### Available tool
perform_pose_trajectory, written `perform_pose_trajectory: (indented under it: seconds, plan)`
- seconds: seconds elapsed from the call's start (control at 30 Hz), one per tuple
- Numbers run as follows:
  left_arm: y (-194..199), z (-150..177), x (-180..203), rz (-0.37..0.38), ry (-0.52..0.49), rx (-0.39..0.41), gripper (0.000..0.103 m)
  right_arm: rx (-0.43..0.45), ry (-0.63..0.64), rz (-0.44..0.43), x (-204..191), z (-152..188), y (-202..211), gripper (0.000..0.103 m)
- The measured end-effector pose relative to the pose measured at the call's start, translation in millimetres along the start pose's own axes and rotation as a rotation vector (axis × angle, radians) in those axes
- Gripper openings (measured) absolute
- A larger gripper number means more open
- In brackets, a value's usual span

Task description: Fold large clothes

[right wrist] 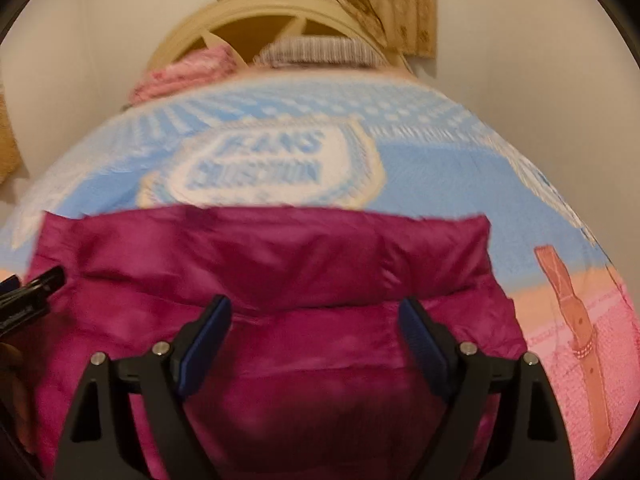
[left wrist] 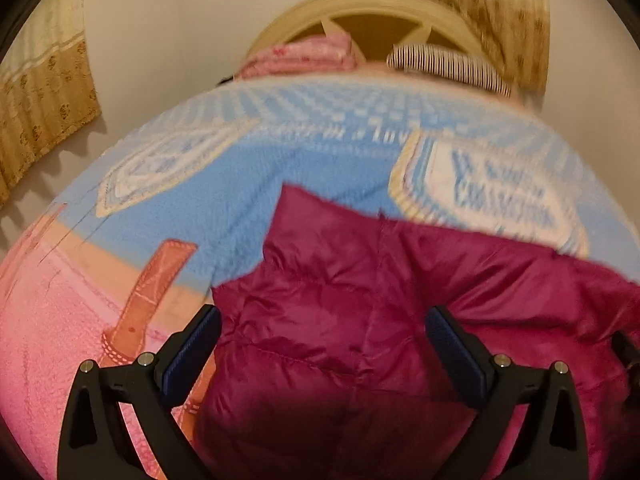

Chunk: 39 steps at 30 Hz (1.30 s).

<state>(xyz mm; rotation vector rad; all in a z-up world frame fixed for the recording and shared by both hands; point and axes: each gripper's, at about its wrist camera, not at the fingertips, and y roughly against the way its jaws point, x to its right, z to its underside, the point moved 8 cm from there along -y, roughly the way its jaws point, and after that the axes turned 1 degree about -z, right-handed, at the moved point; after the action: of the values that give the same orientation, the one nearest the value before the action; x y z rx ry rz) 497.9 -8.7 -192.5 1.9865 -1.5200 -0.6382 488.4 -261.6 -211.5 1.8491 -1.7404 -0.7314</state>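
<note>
While both wrist cameras blur a little, I can make out the bed's blue-and-pink fleece blanket (left wrist: 224, 216) filling most of each view — printed badges across the blue part, a tan belt motif (right wrist: 576, 320) on the pink part. Beyond it a cream headboard (left wrist: 376, 12) stands against the wall, with patterned curtains (left wrist: 44, 112) to either side.

On the blanket lies the magenta puffer jacket (left wrist: 360, 304), quilted and creased, spread directly under both tools; in the right wrist view a folded band of it (right wrist: 272, 256) runs across the far edge, just ahead of the fingertips.

At the head of the bed I see a pink folded cloth (left wrist: 308, 56) beside a striped one (left wrist: 444, 66).

My left gripper (left wrist: 324, 322) hangs over the jacket, fingers spread wide, nothing between them. My right gripper (right wrist: 316, 312) likewise — wide apart, gripping nothing. The left tool's tip (right wrist: 36, 284) pokes into the right view's left edge, above the jacket.
</note>
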Motion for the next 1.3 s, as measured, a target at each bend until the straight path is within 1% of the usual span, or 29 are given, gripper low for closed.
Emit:
perform_pose_trajectory:
  seconds: [0.07,0.1,0.17,0.23,0.33,0.37,0.53,0.7,0.87,1.3]
  plan:
    - [4,0,10,0.022,-0.022,0.003,0.102,-0.003,0.022,-0.036,-18,-1,2,0.088]
    - [2,1,16,0.015,-0.052,0.006,0.102,-0.01,0.037,-0.045,-26,0,1,0.088]
    - [-4,5,23,-0.03,-0.11,0.013,0.102,-0.032,0.075,-0.035,-37,6,-10,0.088]
    - [-16,14,28,-0.052,-0.157,-0.008,0.102,-0.064,0.062,-0.028,-35,14,-22,0.088]
    - [-22,18,26,-0.036,-0.128,-0.01,0.102,-0.076,0.018,-0.049,-29,18,-32,0.09]
    - [-24,19,26,-0.036,-0.128,-0.017,0.102,-0.077,0.022,-0.048,-29,19,-32,0.091]
    - [-32,23,27,-0.042,-0.134,-0.047,0.102,-0.101,0.051,-0.021,-33,23,-39,0.094]
    - [-34,26,31,-0.071,-0.159,-0.052,0.102,-0.132,0.075,0.02,-35,27,-43,0.097]
    - [-36,26,30,-0.066,-0.158,-0.062,0.102,-0.153,0.076,0.042,-33,29,-46,0.1]
    - [-37,27,30,-0.06,-0.154,-0.067,0.102,-0.153,0.078,0.066,-33,28,-49,0.1]
